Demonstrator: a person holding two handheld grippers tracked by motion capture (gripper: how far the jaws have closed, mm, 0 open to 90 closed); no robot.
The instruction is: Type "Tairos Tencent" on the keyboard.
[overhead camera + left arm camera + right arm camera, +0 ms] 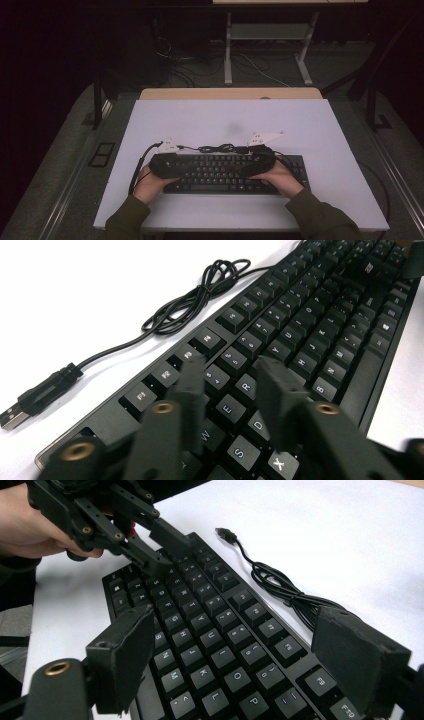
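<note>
A black keyboard (220,172) lies near the front edge of the white table top (225,115). Its thin black cable (220,148) is bundled just behind it and ends in a loose USB plug (30,400). My left gripper (231,369) hovers low over the keyboard's left-hand letter keys. Its jaws are open with a gap between them and nothing held. From the right gripper view, the left gripper (167,550) sits over the far end of the keyboard (210,630). My right gripper (237,630) stands wide open above the keyboard's right half, gripping nothing.
A person's hands hold both grippers, with forearms in from the front edge. A faint dark smudge (234,129) marks the table behind the cable. Beyond the table stand another desk's legs (228,50) and floor cables (260,67).
</note>
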